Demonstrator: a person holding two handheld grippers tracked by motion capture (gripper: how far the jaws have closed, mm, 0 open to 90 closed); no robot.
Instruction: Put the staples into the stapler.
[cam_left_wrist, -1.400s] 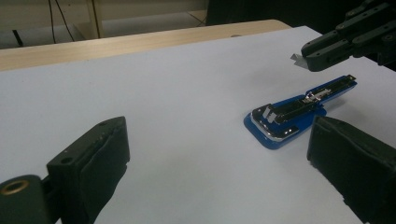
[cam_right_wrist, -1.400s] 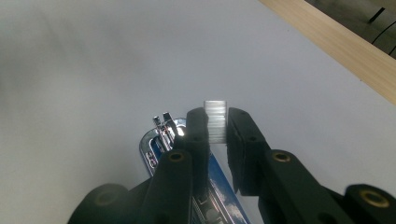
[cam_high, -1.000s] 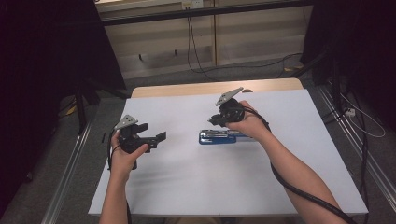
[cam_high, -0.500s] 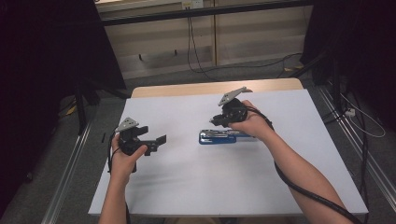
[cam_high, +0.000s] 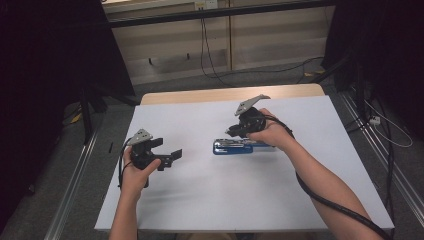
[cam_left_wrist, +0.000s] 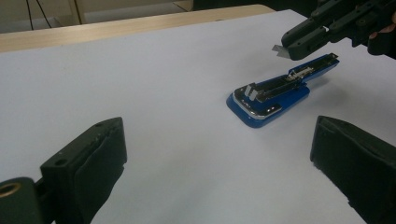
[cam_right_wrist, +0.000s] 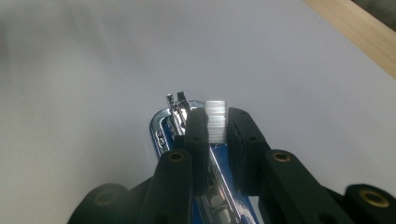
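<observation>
The right claw (cam_right_wrist: 216, 125) grips a strip of staples (cam_right_wrist: 216, 120) just above the blue stapler (cam_high: 240, 147), mid-bench (cam_high: 300, 200). The left claw (cam_high: 167, 152) hangs open, well apart over bare surface.

- Black two-jaw left gripper (cam_high: 167, 155), at seven o'clock: grey three-cornered plate on top, thin black cable looping below.
- Black two-jaw right gripper (cam_right_wrist: 215, 126): brass-coloured pivot screws, ribbed black cable trailing toward five o'clock.
- Forearms bare, sleeveless.
</observation>
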